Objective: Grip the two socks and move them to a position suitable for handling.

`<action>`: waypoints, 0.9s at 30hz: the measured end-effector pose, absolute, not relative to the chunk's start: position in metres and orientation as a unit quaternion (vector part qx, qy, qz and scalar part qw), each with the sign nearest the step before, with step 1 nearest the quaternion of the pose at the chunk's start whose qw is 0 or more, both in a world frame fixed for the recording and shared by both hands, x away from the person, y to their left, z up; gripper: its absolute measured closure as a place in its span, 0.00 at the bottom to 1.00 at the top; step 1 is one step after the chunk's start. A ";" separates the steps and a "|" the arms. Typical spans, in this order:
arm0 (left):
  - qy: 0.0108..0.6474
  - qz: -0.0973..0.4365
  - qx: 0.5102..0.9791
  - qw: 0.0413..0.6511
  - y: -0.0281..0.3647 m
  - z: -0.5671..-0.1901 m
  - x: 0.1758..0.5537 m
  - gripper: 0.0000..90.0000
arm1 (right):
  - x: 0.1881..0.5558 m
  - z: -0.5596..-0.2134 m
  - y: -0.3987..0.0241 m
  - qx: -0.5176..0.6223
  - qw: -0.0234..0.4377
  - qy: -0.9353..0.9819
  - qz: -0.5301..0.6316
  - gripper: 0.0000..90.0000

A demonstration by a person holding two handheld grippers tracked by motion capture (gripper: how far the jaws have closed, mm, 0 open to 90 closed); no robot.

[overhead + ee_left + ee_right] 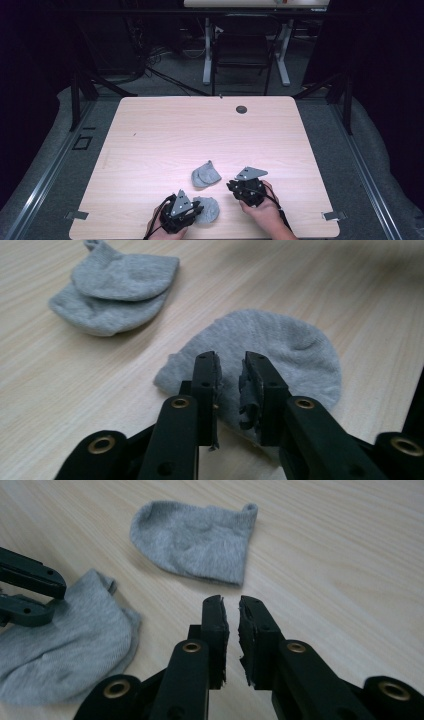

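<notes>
Two small grey knitted socks lie on the pale wooden table (150, 145), both in its near half, close to the person's edge. The near grey sock (207, 210) lies flat, spread in a rounded shape, just beside the left gripper (192, 216). In the left gripper view this sock (280, 345) is directly under and in front of the two black jaws, which stand a little apart with a narrow gap. The fabric passes below the jaws; the pads do not press on it, so the left gripper (231, 362) is released and holds nothing.

The far grey sock (205, 175) is folded on itself, with a small loop of the cuff sticking up at one end. It lies a little farther from the person, near the first sock but not touching it, a strip of bare wood between them. In the left gripper view it (115, 292) is at the upper left; in the right gripper view it (197, 540) lies ahead of the jaws.

The right gripper (235, 189) is over the bare table just to the right of the folded sock, held by the person's right hand (262, 210). Its jaws are slightly parted over bare wood, with nothing between them, so the right gripper (231, 605) is also released.
</notes>
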State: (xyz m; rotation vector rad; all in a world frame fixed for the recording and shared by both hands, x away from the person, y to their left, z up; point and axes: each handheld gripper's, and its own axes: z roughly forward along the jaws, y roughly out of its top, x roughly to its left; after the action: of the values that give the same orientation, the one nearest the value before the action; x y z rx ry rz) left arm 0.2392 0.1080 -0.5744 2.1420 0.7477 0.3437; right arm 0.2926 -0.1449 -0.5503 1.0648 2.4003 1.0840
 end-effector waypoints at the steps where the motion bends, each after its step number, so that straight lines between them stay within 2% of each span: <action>1: 0.299 0.138 0.849 0.412 0.110 -0.574 0.240 0.82 | 0.295 -0.549 -0.142 0.369 0.151 0.838 0.374 0.87; 7: 0.310 0.154 0.844 0.410 0.117 -0.573 0.243 0.68 | 0.317 -0.541 -0.120 0.365 0.145 0.838 0.379 0.74; 9: 0.312 0.164 0.843 0.407 0.118 -0.573 0.244 0.65 | 0.324 -0.540 -0.112 0.362 0.148 0.838 0.380 0.74; 21: 0.330 0.167 0.840 0.397 0.126 -0.572 0.248 0.64 | 0.347 -0.553 -0.084 0.358 0.149 0.855 0.344 0.87; 27: 0.337 0.171 0.835 0.400 0.127 -0.571 0.248 0.64 | 0.349 -0.567 -0.078 0.368 0.150 0.856 0.330 0.86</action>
State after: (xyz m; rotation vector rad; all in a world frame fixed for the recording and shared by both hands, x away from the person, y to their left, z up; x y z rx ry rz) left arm 0.2477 0.1272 -0.5707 2.1121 0.8536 0.4329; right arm 0.3492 -0.0781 -0.5669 1.0565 2.4604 0.9475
